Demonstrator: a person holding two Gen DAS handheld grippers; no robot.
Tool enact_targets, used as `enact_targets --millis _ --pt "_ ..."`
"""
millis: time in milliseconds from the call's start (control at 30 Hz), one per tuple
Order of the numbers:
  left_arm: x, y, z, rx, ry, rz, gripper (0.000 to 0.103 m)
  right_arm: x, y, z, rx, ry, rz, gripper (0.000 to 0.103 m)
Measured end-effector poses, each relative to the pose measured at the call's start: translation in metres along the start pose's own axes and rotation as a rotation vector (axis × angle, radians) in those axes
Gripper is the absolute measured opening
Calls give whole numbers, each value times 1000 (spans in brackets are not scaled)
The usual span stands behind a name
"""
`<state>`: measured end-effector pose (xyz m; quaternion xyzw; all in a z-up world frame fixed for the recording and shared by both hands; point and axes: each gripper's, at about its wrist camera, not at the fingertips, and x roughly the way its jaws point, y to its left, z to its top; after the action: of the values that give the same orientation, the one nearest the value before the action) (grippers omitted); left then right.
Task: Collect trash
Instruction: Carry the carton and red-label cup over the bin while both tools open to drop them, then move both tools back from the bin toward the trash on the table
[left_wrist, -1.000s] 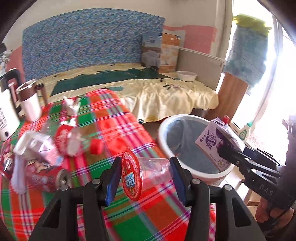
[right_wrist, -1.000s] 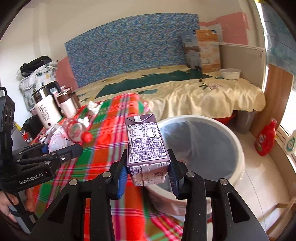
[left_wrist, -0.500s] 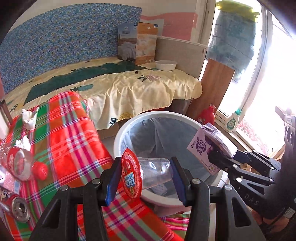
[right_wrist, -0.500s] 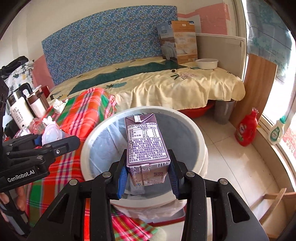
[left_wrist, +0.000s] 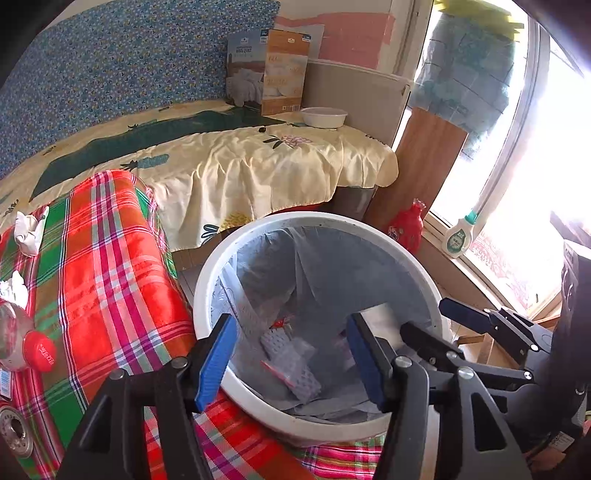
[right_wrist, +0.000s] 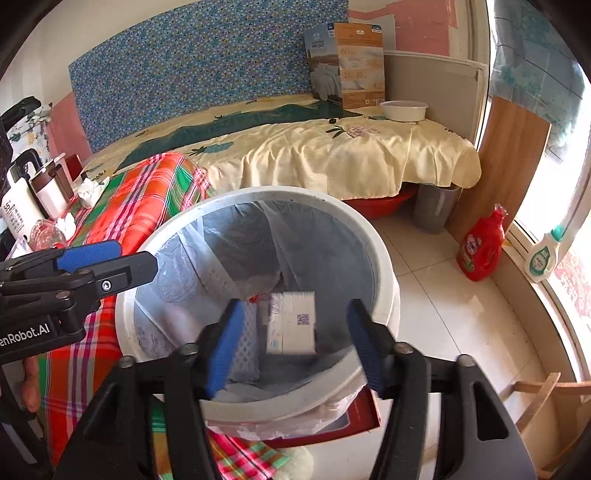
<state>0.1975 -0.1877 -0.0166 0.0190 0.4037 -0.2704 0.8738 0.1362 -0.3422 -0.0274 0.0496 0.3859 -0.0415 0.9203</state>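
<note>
Carton (right_wrist: 291, 322) pale, blurred, inside lined white bin (right_wrist: 384, 280), both grippers' fingers (right_wrist: 225, 347) spreading, empty.

The bin's (right_wrist: 384, 280) mouth gapes free; the plaid surface (left_wrist: 110, 258) crowds its left rim, bed (right_wrist: 332, 155) behind, bare floor (right_wrist: 443, 314) right.

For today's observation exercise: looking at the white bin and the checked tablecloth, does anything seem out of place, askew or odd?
One thing: the milk carton looks blurred and tilted inside the white bin, apparently mid-fall below the opening right gripper. The left gripper, also opening, holds nothing. A red-capped bottle and crumpled tissues lie uncollected on the checked tablecloth.
</note>
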Motion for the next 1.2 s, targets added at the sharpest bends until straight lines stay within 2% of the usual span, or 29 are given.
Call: enact_targets --millis 233,700,1200 --pt "-17 10 -4 -20 -27 6 62 -4 4 -3 13 -6 0 62" --pt "-68 43 -27 -69 -79 95 62 -32 34 -4 6 -69 61 62" --pt "-139 106 -66 -169 -150 240 62 -41 107 -7 -110 -91 199 62"
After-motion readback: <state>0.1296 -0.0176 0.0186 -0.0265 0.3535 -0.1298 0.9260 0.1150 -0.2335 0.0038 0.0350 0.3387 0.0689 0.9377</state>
